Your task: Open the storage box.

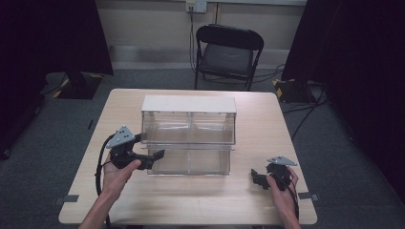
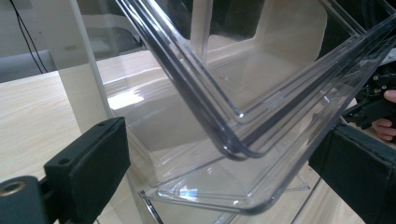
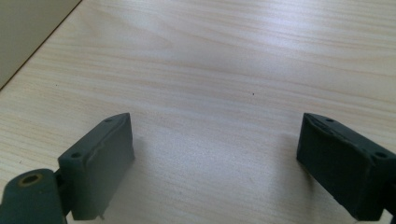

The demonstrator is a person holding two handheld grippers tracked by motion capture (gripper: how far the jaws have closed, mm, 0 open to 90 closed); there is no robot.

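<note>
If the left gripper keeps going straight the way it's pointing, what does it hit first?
Most likely the clear drawer: its pulled-out corner sits right between the open left gripper jaws, so the rim would meet the gripper almost at once. How far in front it lies is hard to judge.

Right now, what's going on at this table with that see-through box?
A person sits at a wooden table holding a two-jaw gripper in each hand. The left gripper is at the near left corner of a clear plastic drawer unit, whose lower drawer is pulled out toward the person. Its jaws stand open around the drawer's corner without clamping it. The right gripper rests apart on the table, open and empty.
</note>
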